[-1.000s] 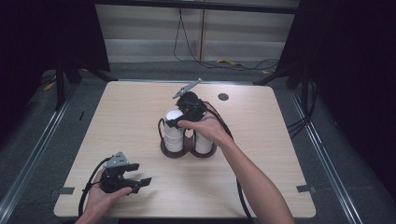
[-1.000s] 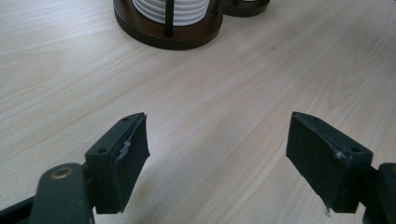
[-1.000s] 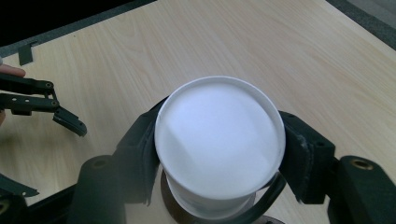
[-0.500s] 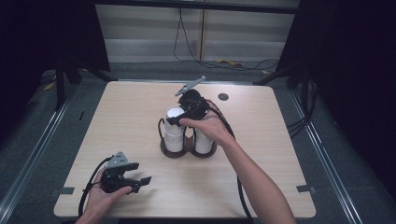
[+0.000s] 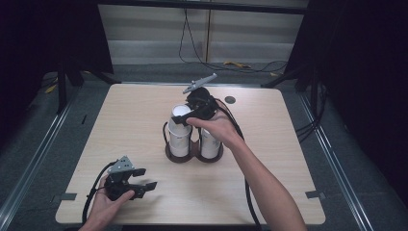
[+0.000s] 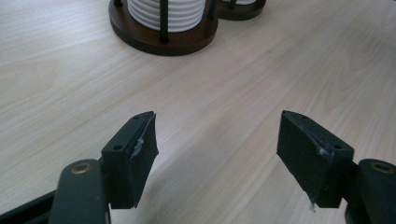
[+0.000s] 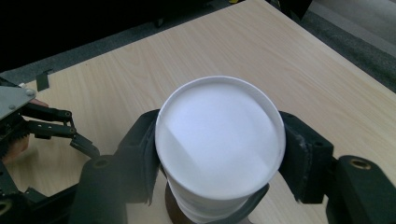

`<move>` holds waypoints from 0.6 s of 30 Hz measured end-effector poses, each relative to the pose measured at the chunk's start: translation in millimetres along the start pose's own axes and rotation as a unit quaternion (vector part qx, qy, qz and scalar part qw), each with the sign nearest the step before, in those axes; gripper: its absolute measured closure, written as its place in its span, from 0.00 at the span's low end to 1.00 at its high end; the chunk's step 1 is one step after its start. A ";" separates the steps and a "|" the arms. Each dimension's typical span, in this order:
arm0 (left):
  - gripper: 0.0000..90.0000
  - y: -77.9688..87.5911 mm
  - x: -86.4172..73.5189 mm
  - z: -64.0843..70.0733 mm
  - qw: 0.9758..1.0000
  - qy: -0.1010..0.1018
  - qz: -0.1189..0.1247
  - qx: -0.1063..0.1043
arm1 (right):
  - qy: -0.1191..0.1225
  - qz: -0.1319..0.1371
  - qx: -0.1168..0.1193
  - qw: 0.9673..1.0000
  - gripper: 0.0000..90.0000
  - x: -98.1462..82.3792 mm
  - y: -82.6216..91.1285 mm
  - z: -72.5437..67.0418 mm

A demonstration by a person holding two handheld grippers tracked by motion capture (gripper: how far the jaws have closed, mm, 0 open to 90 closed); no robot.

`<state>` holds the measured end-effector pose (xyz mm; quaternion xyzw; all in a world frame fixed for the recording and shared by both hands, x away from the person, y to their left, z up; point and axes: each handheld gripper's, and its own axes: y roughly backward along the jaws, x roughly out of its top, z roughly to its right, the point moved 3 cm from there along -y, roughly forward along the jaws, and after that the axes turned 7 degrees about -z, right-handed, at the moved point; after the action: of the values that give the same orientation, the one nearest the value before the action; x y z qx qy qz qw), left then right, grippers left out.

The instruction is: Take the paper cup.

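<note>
Above the dark holder [image 5: 179, 155] at mid surface [image 5: 120, 120], a white cup [image 7: 219, 142] is clamped by the right tongs [image 5: 185, 118], so the stack [image 5: 180, 137] below could be dragged up if stuck, while the left tongs [image 5: 144, 179], just narrowed, hold nothing.

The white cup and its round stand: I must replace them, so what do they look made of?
The white cup looks like matte paper or thin plastic, smooth with a rolled rim. The round stand looks like dark stained wood with a soft sheen, its uprights thin black metal, probably.
</note>
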<state>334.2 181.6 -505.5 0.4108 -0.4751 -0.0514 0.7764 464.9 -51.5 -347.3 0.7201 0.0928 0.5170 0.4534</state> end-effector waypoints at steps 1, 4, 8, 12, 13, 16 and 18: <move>0.32 -0.3 0.0 -0.7 1.000 0.003 -0.002 -0.005 | -0.002 0.001 0.000 1.000 0.42 0.3 0.6 -0.2; 0.30 -0.2 0.9 -0.6 1.000 0.010 0.009 -0.021 | -0.002 0.003 0.001 1.000 0.42 1.3 3.0 -0.7; 0.26 1.4 1.3 0.6 0.999 0.015 0.019 -0.021 | 0.000 0.011 0.001 1.000 0.42 3.3 7.4 -0.1; 0.26 1.2 1.3 0.6 0.999 0.016 0.025 -0.019 | 0.000 0.017 -0.002 1.000 0.42 5.4 10.6 0.7; 0.26 1.4 1.3 0.8 0.999 0.015 0.026 -0.022 | 0.000 0.018 -0.001 1.000 0.42 5.6 11.3 0.5; 0.25 2.1 0.5 0.7 0.999 0.009 0.028 -0.027 | -0.002 0.024 -0.001 1.000 0.42 5.5 13.7 0.2; 0.25 2.6 0.3 0.6 0.999 0.009 0.029 -0.028 | -0.002 0.028 -0.002 1.000 0.42 5.4 15.7 -0.2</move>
<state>333.0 182.8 -503.4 0.3754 -0.4784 -0.0383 0.7929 461.8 -57.1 -332.0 0.7227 0.0706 0.5280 0.4404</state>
